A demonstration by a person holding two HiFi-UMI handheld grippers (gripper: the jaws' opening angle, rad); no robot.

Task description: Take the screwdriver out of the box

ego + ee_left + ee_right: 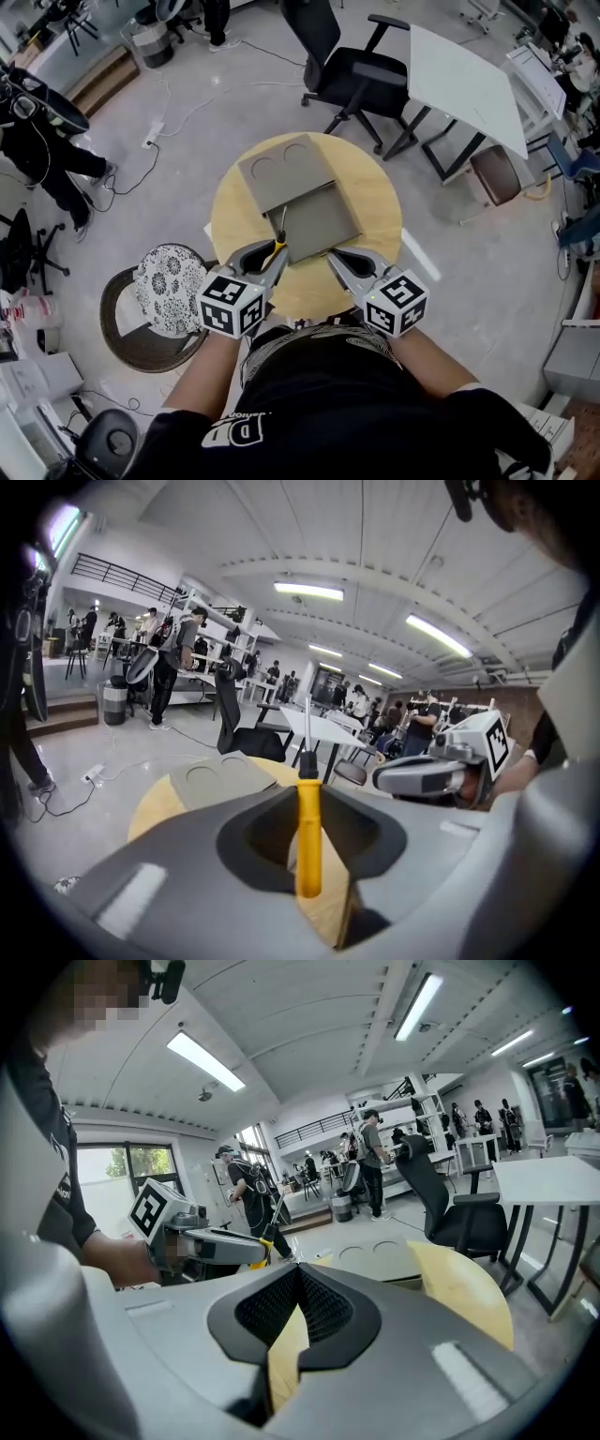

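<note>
A yellow-handled screwdriver is clamped in my left gripper, which is shut on its handle. In the left gripper view the screwdriver stands upright between the jaws, with its metal shaft pointing up. The grey box lies open on the round wooden table, its lid folded away from me. The screwdriver is above the box's near left edge. My right gripper hovers by the box's near right corner. Its jaws meet at the tips with nothing between them.
A stool with a patterned cushion stands left of the table. A black office chair and a white table are beyond it. Cables run across the floor, and a person stands at the far left.
</note>
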